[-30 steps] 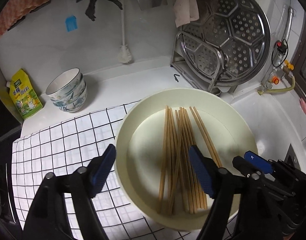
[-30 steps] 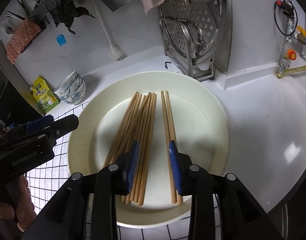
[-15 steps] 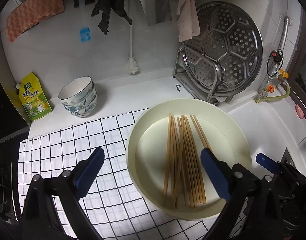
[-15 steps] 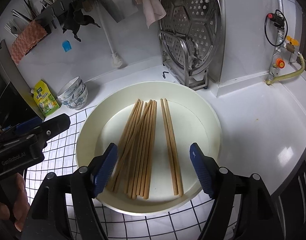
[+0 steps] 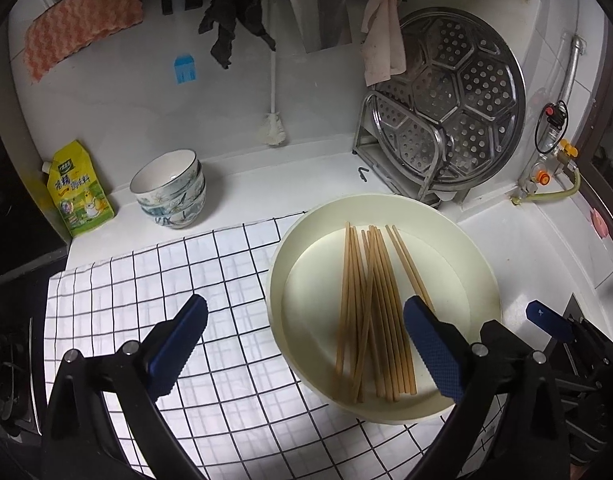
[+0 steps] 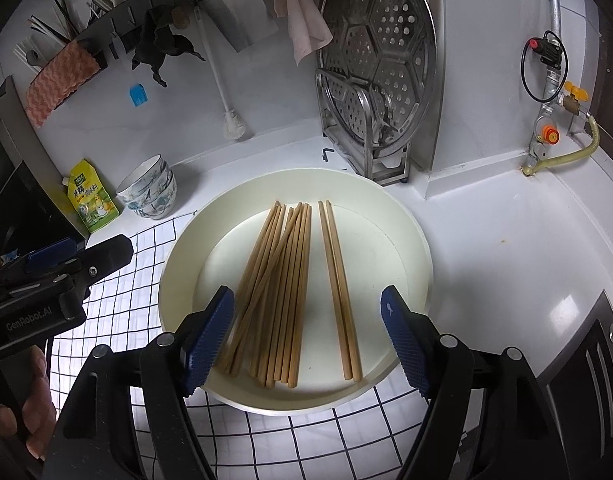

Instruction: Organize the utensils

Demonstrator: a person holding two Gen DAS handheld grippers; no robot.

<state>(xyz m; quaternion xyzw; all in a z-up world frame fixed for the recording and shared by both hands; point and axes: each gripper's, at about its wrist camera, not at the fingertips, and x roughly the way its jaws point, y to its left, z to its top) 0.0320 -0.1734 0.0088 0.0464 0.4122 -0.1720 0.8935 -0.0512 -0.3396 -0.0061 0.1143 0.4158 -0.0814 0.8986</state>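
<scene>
- Resting on the white counter (image 6: 506, 240), the cream basin (image 6: 386, 216) overlaps the edge of the checked cloth (image 5: 154, 280), where it sat a second ago; it looks farther off in both views now.
- Lying flat inside the basin, the chopsticks (image 6: 282, 280) form a loose bundle with one separated pair (image 6: 338, 280) just beside it, arranged as before.
- The left gripper (image 5: 306, 340) hangs released over the basin's left rim; its jaws have just been opening, and nothing is between the pads.
- The right gripper (image 6: 308, 332) is likewise released above the chopsticks' near ends, its jaws just opened wide from a narrow gap, not touching them.
- Stacked bowls (image 5: 170, 188) stand well apart at the back.
</scene>
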